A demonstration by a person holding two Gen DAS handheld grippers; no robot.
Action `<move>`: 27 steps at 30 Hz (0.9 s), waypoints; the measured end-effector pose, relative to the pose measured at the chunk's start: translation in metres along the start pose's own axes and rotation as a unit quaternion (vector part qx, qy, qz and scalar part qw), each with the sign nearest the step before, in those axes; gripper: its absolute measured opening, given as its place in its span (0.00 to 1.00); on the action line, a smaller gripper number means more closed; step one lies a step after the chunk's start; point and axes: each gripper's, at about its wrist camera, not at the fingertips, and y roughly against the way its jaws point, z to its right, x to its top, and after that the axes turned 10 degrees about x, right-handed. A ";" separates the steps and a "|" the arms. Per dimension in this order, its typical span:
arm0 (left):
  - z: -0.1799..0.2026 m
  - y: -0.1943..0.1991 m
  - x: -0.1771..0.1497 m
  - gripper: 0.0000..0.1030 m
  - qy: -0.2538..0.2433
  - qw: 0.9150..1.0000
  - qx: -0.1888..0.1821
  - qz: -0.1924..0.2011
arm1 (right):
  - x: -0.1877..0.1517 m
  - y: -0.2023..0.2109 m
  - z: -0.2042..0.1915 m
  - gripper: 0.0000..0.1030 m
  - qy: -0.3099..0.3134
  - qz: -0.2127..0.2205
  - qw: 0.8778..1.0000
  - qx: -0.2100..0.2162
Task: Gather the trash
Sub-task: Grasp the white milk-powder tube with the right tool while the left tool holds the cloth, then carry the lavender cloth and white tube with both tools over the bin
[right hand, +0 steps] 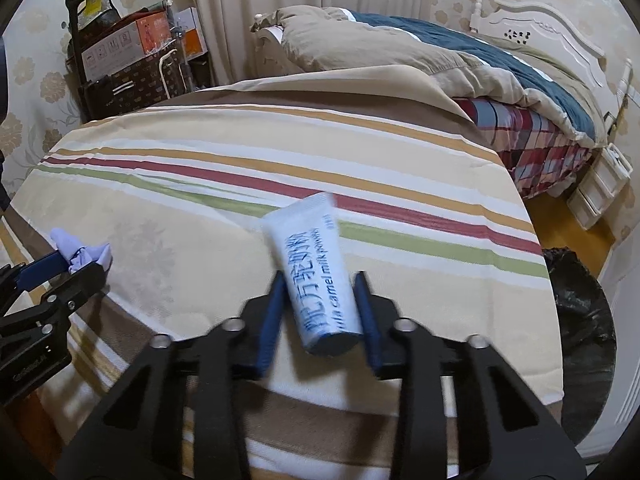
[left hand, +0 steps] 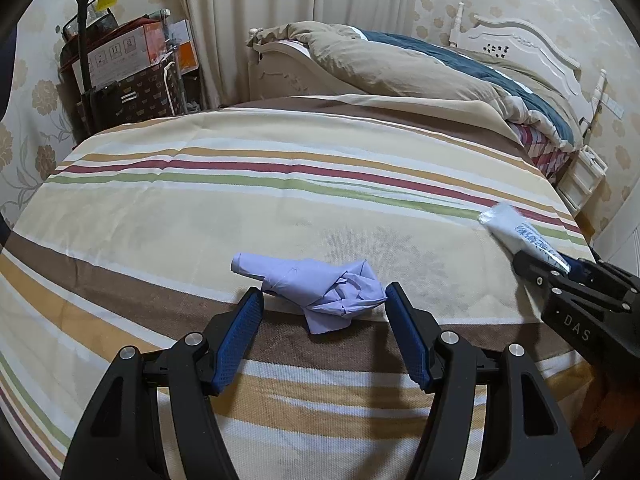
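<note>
A crumpled lilac paper wad (left hand: 320, 290) lies on the striped cloth (left hand: 240, 208) over the table. My left gripper (left hand: 324, 298) is open with its blue pads on either side of the wad, close to its edges. It also shows at the left of the right wrist view (right hand: 80, 258). My right gripper (right hand: 320, 280) is shut on a white milk-powder sachet (right hand: 316, 272) with blue print, held above the cloth. The sachet also shows in the left wrist view (left hand: 516, 232), at the right edge.
A bin lined with a black bag (right hand: 580, 312) stands on the floor right of the table. A bed with a tan and blue duvet (left hand: 420, 64) lies behind. Boxes and a bag (left hand: 132, 64) are stacked at the back left by the curtain.
</note>
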 end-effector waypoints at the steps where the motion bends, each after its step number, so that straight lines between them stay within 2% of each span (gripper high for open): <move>1: 0.000 0.000 0.000 0.62 -0.001 1.000 0.000 0.000 | -0.001 0.001 0.000 0.25 -0.002 0.001 1.000 0.002; 2: 0.000 0.001 0.000 0.62 -0.001 1.000 0.000 0.001 | -0.002 0.002 -0.001 0.25 -0.003 0.001 1.000 0.003; 5: 0.002 0.001 -0.002 0.50 -0.007 1.000 -0.001 -0.001 | -0.007 0.006 -0.001 0.23 -0.009 0.003 1.000 0.009; 8: 0.002 0.003 -0.002 0.49 -0.007 1.000 -0.001 0.001 | -0.012 0.011 -0.002 0.22 -0.015 0.005 1.000 0.013; 11: 0.003 0.004 -0.004 0.43 -0.011 1.000 -0.003 0.000 | -0.018 0.016 -0.002 0.22 -0.022 0.008 1.000 0.016; 27: -0.014 0.011 -0.013 0.44 0.014 1.000 -0.027 0.001 | -0.041 0.038 0.009 0.22 -0.056 0.023 0.998 0.024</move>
